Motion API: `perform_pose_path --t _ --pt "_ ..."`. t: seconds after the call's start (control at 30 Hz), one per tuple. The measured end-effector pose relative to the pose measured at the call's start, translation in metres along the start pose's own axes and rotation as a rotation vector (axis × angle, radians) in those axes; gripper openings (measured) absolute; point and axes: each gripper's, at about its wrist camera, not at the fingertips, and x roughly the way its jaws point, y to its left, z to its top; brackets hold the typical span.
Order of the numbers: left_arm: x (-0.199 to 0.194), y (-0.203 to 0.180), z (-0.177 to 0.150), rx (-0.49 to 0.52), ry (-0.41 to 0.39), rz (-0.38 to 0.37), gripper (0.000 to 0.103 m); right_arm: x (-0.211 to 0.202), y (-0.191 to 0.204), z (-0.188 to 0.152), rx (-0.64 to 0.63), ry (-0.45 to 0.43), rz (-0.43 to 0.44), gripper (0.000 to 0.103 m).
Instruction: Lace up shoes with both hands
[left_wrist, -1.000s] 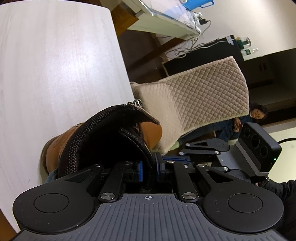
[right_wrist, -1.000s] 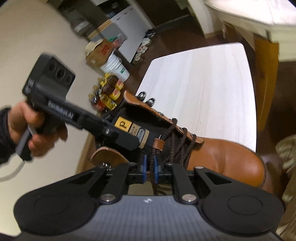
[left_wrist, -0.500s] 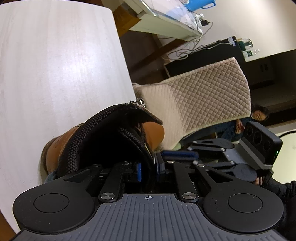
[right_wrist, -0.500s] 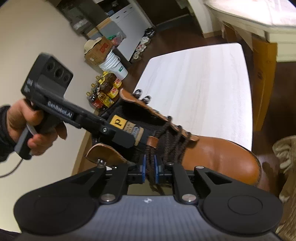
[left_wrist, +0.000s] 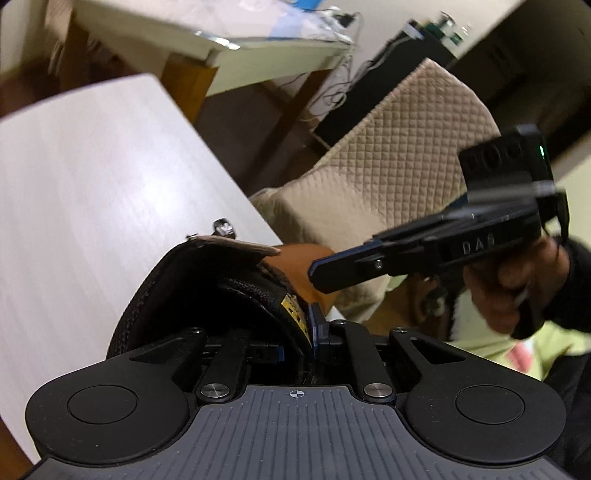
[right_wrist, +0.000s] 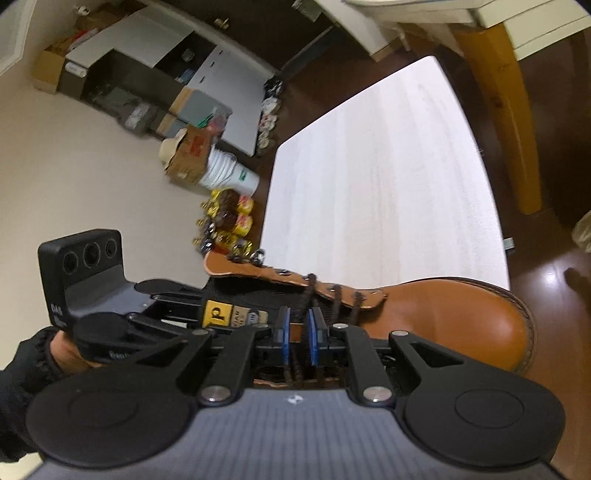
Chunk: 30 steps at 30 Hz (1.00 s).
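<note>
Tan leather boot (right_wrist: 454, 314) lies at the near edge of the pale table, rounded toe to the right in the right wrist view. Black mesh tongue (right_wrist: 243, 295) w/ a yellow label stands up (collar gaping open). Dark brown laces (right_wrist: 306, 299) cross the lower eyelets; upper hooks bare.

Dim, blurred, fisheye-warped edges

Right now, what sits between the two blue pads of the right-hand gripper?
In the right wrist view, a dark brown lace of the tan leather boot runs between the right gripper's blue pads, which stand slightly apart.
</note>
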Motion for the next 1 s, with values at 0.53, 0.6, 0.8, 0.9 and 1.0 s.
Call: perform_pose_path --t 0.53,0.6,0.8,0.9,1.0 --pt "-0.001 -0.025 -0.003 0.144 -0.021 0.065 0.013 0.026 -0.006 0.014 0.057 0.083 0.0 0.003" --pt "-0.001 -0.025 -0.004 0.128 -0.021 0.065 0.013 0.026 -0.003 0.016 0.021 0.084 -0.02 0.003" --pt "-0.002 -0.015 -0.006 0.039 -0.024 0.052 0.013 0.002 -0.002 0.027 0.022 -0.044 -0.045 0.002" --pt "-0.004 -0.011 -0.009 -0.008 -0.038 0.036 0.012 -0.006 -0.012 0.03 0.079 -0.11 -0.01 0.004" --pt "-0.006 -0.007 -0.012 -0.037 -0.044 0.025 0.012 -0.003 -0.033 0.023 0.206 -0.132 0.026 0.017"
